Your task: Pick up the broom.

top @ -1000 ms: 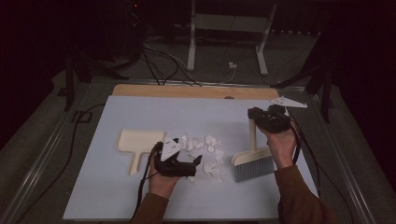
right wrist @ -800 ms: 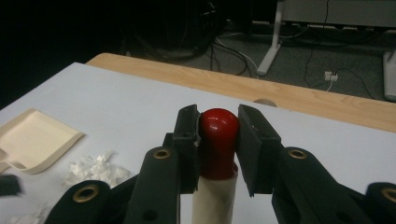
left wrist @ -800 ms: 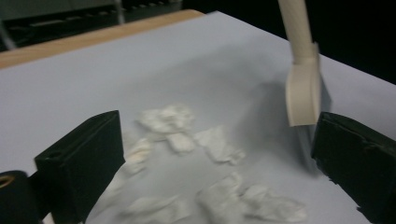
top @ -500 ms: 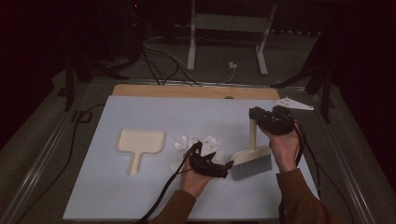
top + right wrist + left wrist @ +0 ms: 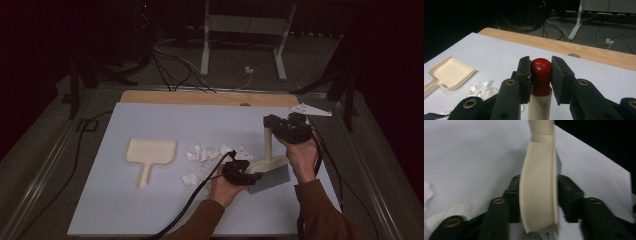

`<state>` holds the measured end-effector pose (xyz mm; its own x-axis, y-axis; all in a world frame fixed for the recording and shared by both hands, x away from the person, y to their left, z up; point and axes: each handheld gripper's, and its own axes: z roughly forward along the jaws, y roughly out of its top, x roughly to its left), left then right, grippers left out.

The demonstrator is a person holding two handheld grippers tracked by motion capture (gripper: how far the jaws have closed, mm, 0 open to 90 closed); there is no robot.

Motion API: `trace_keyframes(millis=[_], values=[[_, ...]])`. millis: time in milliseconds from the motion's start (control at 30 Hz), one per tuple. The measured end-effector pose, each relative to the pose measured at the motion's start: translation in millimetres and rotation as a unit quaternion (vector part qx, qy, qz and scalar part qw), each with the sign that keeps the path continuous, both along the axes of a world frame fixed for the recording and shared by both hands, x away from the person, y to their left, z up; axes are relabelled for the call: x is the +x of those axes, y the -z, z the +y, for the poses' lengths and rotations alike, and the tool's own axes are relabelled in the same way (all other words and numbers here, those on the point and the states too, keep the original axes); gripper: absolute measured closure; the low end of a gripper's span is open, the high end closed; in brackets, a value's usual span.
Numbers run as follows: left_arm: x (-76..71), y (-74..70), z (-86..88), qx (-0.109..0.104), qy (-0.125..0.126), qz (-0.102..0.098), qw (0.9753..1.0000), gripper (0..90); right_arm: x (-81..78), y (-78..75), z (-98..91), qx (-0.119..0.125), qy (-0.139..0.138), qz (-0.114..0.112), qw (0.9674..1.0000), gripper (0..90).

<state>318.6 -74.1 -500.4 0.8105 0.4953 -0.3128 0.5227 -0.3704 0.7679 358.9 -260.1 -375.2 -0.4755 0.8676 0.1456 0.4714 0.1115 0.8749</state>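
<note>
A brush stands on the white mat, with a cream handle [image 5: 268,142], a red cap [image 5: 541,72] and grey bristles [image 5: 272,179]. My right gripper [image 5: 274,123] is shut on the red cap from above, its pads [image 5: 524,72] pressing both sides. My left gripper [image 5: 248,176] has just been closing on the cream brush head [image 5: 539,195], which sits between its jaws with both pads [image 5: 570,195] against it. A cream dustpan [image 5: 150,152] lies to the left. White paper scraps [image 5: 210,152] are strewn between the dustpan and the brush.
The white mat [image 5: 175,120] covers a wooden table whose far edge [image 5: 200,97] shows. A white three-cornered plate [image 5: 310,109] lies at the back right. Cables [image 5: 175,60] and metal stand legs [image 5: 205,55] are on the floor beyond.
My left gripper moved right, from beside the dustpan across the scraps to the brush head, and its jaws closed on it. My right gripper kept still on the handle.
</note>
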Motion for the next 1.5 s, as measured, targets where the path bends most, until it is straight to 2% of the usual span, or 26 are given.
trace_keyframes(millis=[133, 167, 200, 267, 367, 500, 600, 867, 933, 1133, 1233, 1333, 1500], values=[[1.4, -1.0, 1.2, -0.011, 0.003, 0.015, 0.9998, 66.7, 1.7, 0.3, -4.5, 0.014, -0.007, 0.008, 0.9999, 68.0], [1.6, -1.0, 1.4, -0.014, 0.003, 0.019, 0.9997, 67.0, 2.0, 0.7, -5.9, 0.02, -0.006, 0.012, 0.9997, 61.4], [1.3, -1.1, 1.3, -0.013, 0.003, 0.018, 0.9997, 67.2, 2.5, 1.4, -7.0, 0.022, -0.002, 0.015, 0.9996, 50.3], [0.4, -1.6, 1.3, -0.017, 0.003, 0.022, 0.9996, 67.7, 3.7, 3.6, -9.0, 0.015, 0.005, 0.023, 0.9996, 41.8], [0.2, -2.8, 2.0, -0.028, 0.007, 0.027, 0.9992, 68.3, 5.4, 8.4, -12.4, 0.012, 0.015, 0.038, 0.9991, 22.8], [0.8, -5.8, 3.7, -0.044, 0.01, 0.033, 0.9985, 69.1, 8.1, 16.4, -16.1, -0.005, 0.008, 0.061, 0.9981, 11.2], [-0.5, -9.4, 4.2, -0.038, 0.013, 0.026, 0.9989, 69.3, 8.5, 19.1, -18.5, -0.01, -0.002, 0.063, 0.998, 3.1], [-1.2, -20.1, 8.0, -0.044, 0.012, 0.022, 0.9987, 69.9, 8.1, 15.2, -22.4, 0.006, -0.016, 0.049, 0.9986, 0.0], [-0.7, -23.2, 10.4, -0.051, 0.01, 0.021, 0.9984, 69.9, 8.0, 14.2, -22.5, 0.01, -0.021, 0.045, 0.9987, 0.0], [-0.1, -32.3, 17.0, -0.065, 0.004, 0.018, 0.9977, 69.9, 8.5, 14.7, -21.8, 0.03, -0.055, 0.034, 0.9974, 0.0], [1.0, -36.3, 21.4, -0.067, 0.003, 0.016, 0.9976, 69.9, 8.5, 15.2, -20.5, 0.028, -0.074, 0.021, 0.9966, 0.0], [2.6, -40.6, 26.8, -0.071, 0.002, 0.012, 0.9974, 69.9, 8.4, 15.7, -17.6, 0.015, -0.091, 0.016, 0.9956, 0.0], [5.3, -49.0, 38.7, -0.072, 0.003, 0.006, 0.9974, 69.9, 9.6, 17.5, -15.0, 0.004, -0.111, 0.029, 0.9934, 0.0]])
